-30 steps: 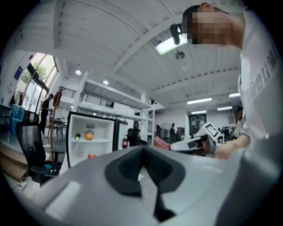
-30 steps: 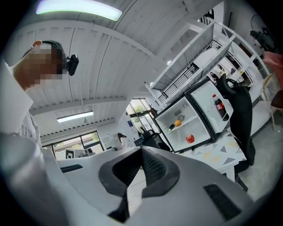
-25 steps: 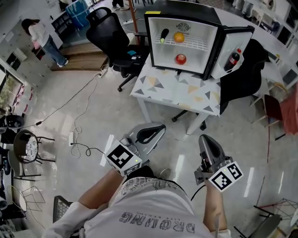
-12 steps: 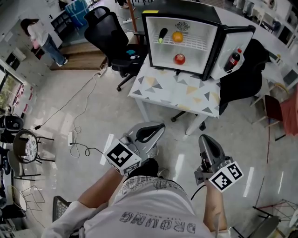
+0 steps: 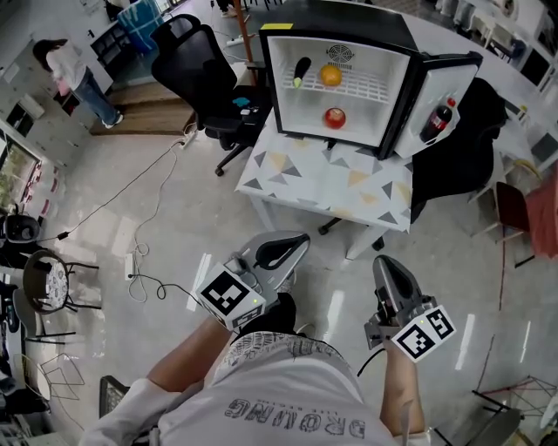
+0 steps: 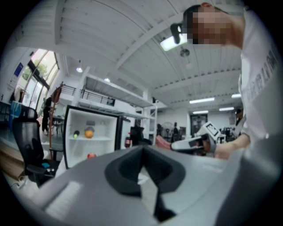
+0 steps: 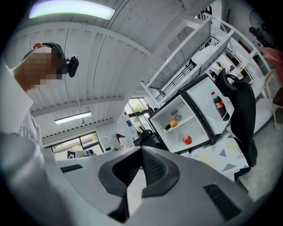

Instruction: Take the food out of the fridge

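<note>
A small black fridge (image 5: 338,26) stands open on a white table (image 5: 327,183) ahead of me. On its upper shelf lie a dark eggplant (image 5: 301,71) and an orange (image 5: 330,76). A red apple (image 5: 335,117) rests on the fridge floor. A cola bottle (image 5: 439,118) stands in the open door at the right. My left gripper (image 5: 301,241) and right gripper (image 5: 381,264) are both shut and empty, held level near my body, well short of the table. The left gripper view shows the fridge (image 6: 90,137) at its left; the right gripper view shows the fridge (image 7: 190,121) at its right.
A black office chair (image 5: 209,78) stands left of the table, another dark chair (image 5: 458,157) to its right. A cable and power strip (image 5: 132,260) trail across the floor at left. A person (image 5: 70,70) stands far back left.
Both grippers and I have moved forward toward the table; the fridge and table appear closer and lower in the head view. The jaws have stayed shut.
</note>
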Tool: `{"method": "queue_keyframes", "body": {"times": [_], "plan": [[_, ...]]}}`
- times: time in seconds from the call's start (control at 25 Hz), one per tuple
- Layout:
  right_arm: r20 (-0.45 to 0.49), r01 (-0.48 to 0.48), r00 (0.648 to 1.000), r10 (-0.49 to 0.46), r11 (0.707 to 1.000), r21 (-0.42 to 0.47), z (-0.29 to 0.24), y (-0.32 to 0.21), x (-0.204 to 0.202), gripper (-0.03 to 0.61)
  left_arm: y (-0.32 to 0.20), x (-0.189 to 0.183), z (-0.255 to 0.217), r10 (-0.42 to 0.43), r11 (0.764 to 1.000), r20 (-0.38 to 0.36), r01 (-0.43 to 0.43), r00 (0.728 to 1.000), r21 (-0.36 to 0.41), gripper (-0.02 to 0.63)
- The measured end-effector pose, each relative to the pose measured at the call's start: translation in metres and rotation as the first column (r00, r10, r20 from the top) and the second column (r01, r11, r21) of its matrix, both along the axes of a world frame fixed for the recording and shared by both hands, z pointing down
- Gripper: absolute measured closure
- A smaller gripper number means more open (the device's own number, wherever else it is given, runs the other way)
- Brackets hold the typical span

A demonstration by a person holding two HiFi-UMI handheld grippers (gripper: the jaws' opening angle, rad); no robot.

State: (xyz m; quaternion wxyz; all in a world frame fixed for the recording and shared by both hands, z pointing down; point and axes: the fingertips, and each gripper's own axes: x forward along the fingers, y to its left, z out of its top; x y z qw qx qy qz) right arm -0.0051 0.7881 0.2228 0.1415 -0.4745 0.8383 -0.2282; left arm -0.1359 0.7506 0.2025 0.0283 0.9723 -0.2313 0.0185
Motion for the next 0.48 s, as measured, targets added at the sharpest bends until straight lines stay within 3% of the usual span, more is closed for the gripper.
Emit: {"method": "queue_keyframes", "body": {"times": [0.16,0.36,0.48], "plan": [[0.006,0.0,1.0,0.0,1.0,-0.012,0.009,-0.091,0.008,0.589,-0.092,0.009,0.011,-0.001,1.0,0.002,0.001,1.0,-0.018,0.607],[0.015,0.01,1.0,-0.009,0.999,-0.04,0.048,-0.306,0.049,0.589,-0.307,0.048,0.048,-0.012,0.999,0.01,0.012,1.0,-0.042,0.607],[0.014,0.009,1.0,-0.008,0.999,-0.047,0.058,-0.361,0.06,0.589,-0.362,0.06,0.059,-0.009,0.999,0.014,0.01,1.0,-0.049,0.607]]}}
